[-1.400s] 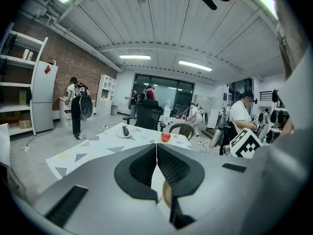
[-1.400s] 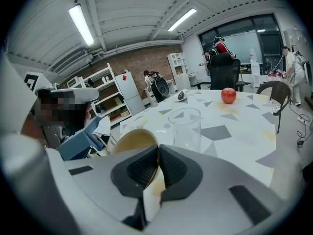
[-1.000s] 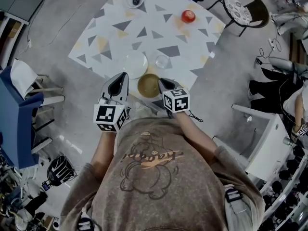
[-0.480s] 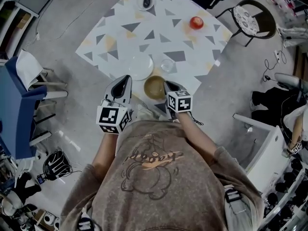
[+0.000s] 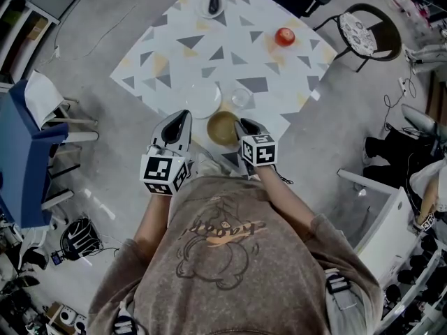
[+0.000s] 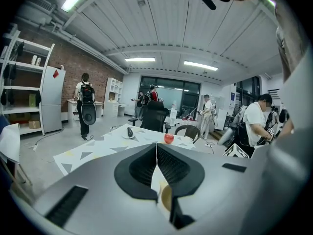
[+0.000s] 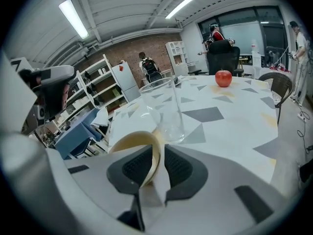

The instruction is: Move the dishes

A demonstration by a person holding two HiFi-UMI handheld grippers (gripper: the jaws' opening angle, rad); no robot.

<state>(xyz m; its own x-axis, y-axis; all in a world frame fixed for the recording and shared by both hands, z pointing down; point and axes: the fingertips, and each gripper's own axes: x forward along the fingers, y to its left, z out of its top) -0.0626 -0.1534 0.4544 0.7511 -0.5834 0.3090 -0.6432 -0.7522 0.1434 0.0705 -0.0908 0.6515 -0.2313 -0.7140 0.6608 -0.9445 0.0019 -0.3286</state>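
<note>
The right tongs [image 7: 159, 155] have just been opening. The rim of the tan bowl [image 5: 222, 128] stands in the gap between the jaws, leaning by the left-hand pad, with a sliver of daylight on its other side, so nothing is clamped. The bowl rests on the patterned desk [image 5: 209, 47] at the edge nearest the person. My reading is that the tongs are letting it go there, and that this dish's move is done or a fresh grip is being prepared; the frames cannot settle which. Just beyond the bowl stand a clear glass [image 5: 242, 98] and, to its left, a white plate [image 5: 203, 98], both probably waiting their turn. Well beyond the bowl lie a red apple [image 5: 284, 35] and, at the far corner, a small dish [image 5: 214, 3] with something dark on it. The right tongs slant downward onto the bowl's right side, forearm tucked close to the person's chest. The left tongs [image 6: 156, 148] hover just left of the bowl, tilted only slightly down, with their tips closed together on nothing and the marker cube near the person's shirt.
</note>
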